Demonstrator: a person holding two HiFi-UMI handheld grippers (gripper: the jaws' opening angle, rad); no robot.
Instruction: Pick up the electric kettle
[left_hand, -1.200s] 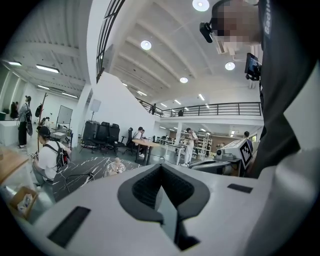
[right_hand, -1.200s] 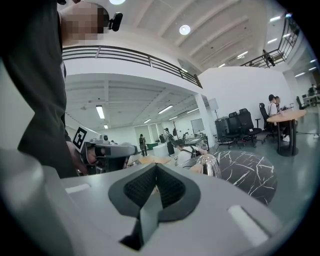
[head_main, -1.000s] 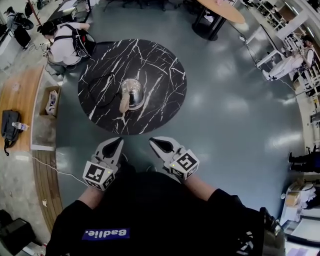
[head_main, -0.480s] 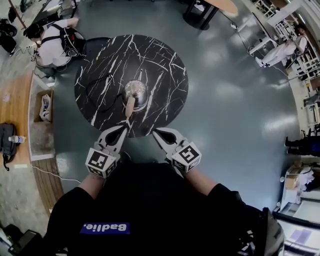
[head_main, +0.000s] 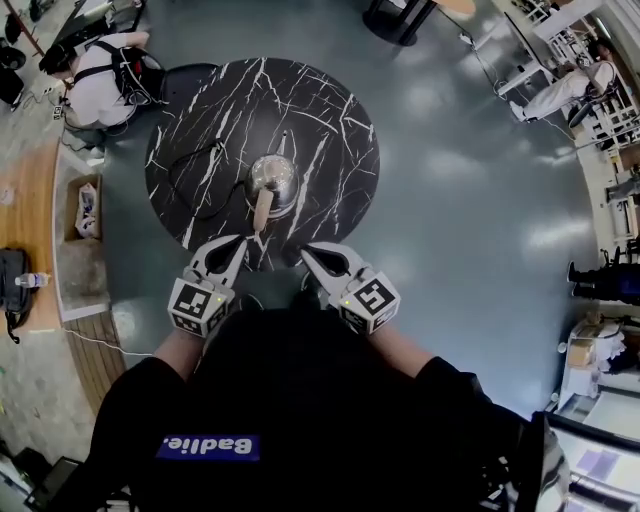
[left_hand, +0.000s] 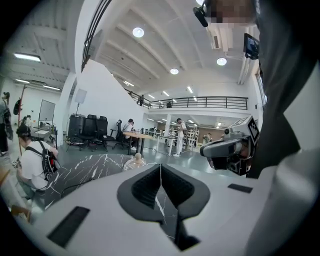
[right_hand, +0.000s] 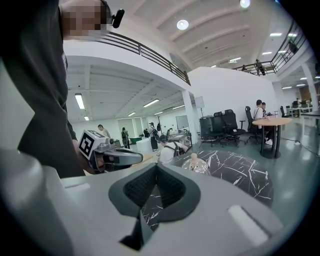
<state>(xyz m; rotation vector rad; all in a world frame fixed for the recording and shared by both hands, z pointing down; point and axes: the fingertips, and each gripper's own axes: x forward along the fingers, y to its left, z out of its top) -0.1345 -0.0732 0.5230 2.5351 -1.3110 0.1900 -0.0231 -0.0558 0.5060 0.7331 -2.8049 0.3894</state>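
Note:
The electric kettle (head_main: 272, 180), a clear rounded body with a tan handle (head_main: 262, 209) that points toward me, stands near the middle of a round black marble table (head_main: 330, 120). My left gripper (head_main: 240, 243) is shut and empty, its tips over the table's near edge, just short of the handle. Beside it, my right gripper (head_main: 305, 250) is also shut and empty, at the same edge. The left gripper view shows the kettle (left_hand: 135, 162) small beyond the closed jaws (left_hand: 160, 166). In the right gripper view the kettle (right_hand: 196, 165) stands ahead and to the right of the closed jaws (right_hand: 156, 167).
A black cable (head_main: 200, 165) lies across the table's left half. A person with a backpack (head_main: 100, 85) crouches at the table's far left. A cardboard box (head_main: 82, 205) and a black bag (head_main: 12, 280) sit on the floor at left. Another round table (head_main: 400, 15) stands farther back.
Both grippers have moved forward from over the floor to the table's near edge. The left tips now lie close to the kettle's handle. Both stayed shut.

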